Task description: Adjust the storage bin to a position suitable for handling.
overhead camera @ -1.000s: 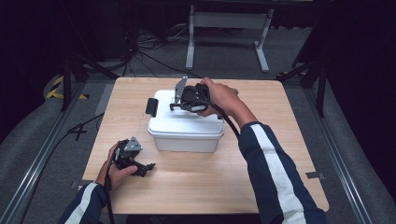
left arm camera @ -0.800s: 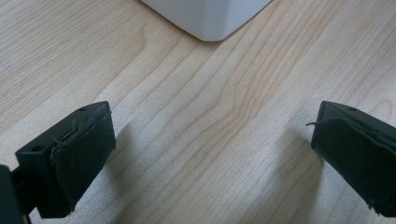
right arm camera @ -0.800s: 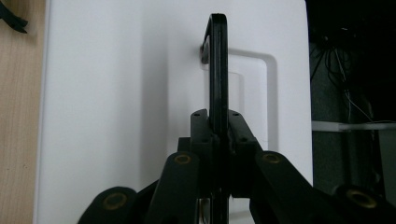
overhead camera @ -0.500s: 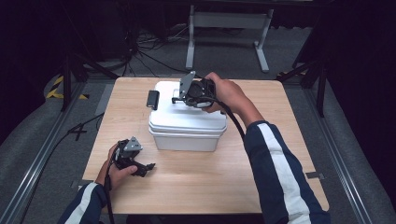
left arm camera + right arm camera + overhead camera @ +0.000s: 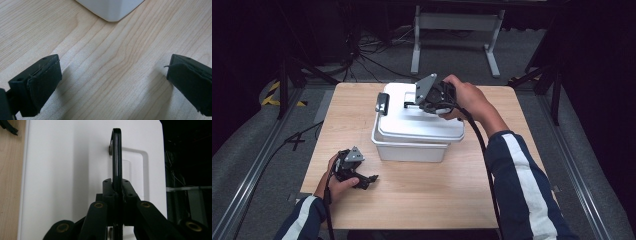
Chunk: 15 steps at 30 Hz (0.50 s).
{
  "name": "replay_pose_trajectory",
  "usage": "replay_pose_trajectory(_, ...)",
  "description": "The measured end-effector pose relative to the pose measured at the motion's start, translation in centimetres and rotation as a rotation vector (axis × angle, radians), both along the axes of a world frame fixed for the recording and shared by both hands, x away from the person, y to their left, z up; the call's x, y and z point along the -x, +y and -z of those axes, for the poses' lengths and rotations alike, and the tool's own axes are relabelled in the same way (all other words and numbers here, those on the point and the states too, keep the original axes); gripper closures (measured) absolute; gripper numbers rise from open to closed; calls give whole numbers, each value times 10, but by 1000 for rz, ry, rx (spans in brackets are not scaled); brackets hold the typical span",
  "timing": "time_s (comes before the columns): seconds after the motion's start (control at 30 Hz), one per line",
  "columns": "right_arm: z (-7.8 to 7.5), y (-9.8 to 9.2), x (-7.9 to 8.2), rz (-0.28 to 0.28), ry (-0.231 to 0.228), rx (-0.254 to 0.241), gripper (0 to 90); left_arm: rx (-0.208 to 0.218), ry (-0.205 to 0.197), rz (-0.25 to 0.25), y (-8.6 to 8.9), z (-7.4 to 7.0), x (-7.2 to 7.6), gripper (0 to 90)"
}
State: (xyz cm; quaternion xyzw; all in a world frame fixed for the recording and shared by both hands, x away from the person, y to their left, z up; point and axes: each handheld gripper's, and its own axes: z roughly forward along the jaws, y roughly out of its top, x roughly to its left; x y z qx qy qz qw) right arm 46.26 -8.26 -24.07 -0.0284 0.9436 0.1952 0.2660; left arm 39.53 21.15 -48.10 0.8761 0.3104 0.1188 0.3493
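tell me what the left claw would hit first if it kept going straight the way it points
Probably the white bin. The left claw stands open just above the bare wooden table, and the bin's lower corner lies ahead of it. Its tilt is hard to judge, so it might scrape the table first.

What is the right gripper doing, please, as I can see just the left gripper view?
Observer: The right gripper has its jaws shut on the lid's black handle.
Operator: Thank you. Does the lid sit flush on the box?
Observer: No, the lid sits askew and overhangs the box at its right end.
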Motion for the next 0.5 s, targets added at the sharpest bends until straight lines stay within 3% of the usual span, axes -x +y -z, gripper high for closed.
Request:
replay_pose_trajectory(0.17,-4,-13,3,-12,-8,-2,847,0,1,1,0,0,0,2)
replay_pose_trajectory(0.2,-4,-15,4,0,-15,-21,848,0,-1,2,0,0,0,2)
replay_pose_trajectory(0.27,-6,-21,6,4,-7,-10,847,1,1,-1,0,0,0,2)
replay_pose_trajectory(0.5,-9,-39,9,35,-15,-36,847,3,6,-2,0,0,0,2)
